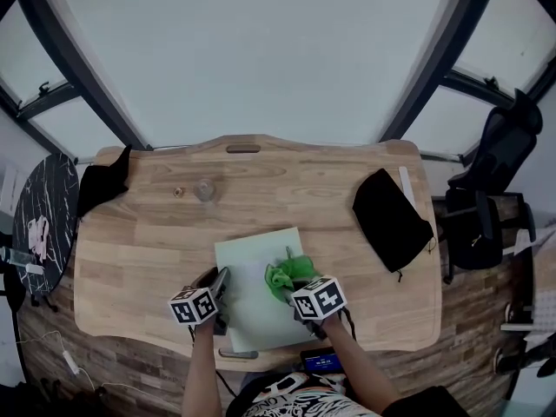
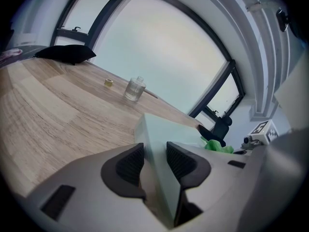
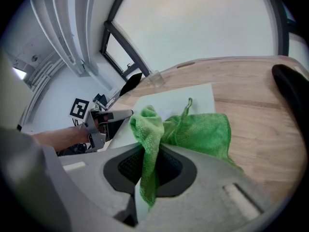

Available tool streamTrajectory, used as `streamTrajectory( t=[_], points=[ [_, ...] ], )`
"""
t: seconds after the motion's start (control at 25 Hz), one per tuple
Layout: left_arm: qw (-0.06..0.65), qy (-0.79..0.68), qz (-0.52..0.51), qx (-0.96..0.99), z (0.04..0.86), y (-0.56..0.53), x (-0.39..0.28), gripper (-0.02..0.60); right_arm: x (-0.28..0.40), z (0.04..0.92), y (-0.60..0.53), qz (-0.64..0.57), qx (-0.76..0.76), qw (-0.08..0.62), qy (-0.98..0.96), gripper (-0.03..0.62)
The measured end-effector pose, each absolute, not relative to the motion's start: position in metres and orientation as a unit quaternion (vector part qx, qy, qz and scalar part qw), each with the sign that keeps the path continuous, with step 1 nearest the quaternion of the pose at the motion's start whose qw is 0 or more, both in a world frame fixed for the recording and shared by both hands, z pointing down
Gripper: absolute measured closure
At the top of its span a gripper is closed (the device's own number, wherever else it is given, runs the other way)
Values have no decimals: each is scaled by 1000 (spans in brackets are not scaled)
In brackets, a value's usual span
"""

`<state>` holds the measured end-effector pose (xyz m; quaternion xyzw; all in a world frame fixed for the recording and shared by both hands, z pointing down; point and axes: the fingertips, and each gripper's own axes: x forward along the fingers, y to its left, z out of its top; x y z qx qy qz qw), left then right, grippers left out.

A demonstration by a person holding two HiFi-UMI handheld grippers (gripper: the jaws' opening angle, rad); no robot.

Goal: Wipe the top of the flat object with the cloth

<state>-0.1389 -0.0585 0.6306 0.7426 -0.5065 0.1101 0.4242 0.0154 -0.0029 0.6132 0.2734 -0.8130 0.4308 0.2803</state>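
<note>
Cloth (image 3: 195, 129), green and bunched, rests on the pale flat board (image 1: 248, 272) mid-counter (image 1: 139, 241), pinched by the closed right tongs (image 3: 149, 167). Left tongs (image 2: 155, 161) clamp the board's left edge. Best to brace there and sweep long, overlapping strokes with the cloth spread flat.

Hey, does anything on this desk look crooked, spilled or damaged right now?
Only the pale green flat board stands out: it lies turned at a slant to the wooden table's edges, with the left gripper's jaws clamped on its edge. Nothing looks spilled or damaged.
</note>
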Motion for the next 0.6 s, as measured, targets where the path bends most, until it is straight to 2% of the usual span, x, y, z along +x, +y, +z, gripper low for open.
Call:
streamTrajectory(
  t=[0.6],
  points=[
    [435, -496, 110, 743, 631, -59, -139, 431, 18, 611, -21, 427, 297, 267, -811, 556]
  ],
)
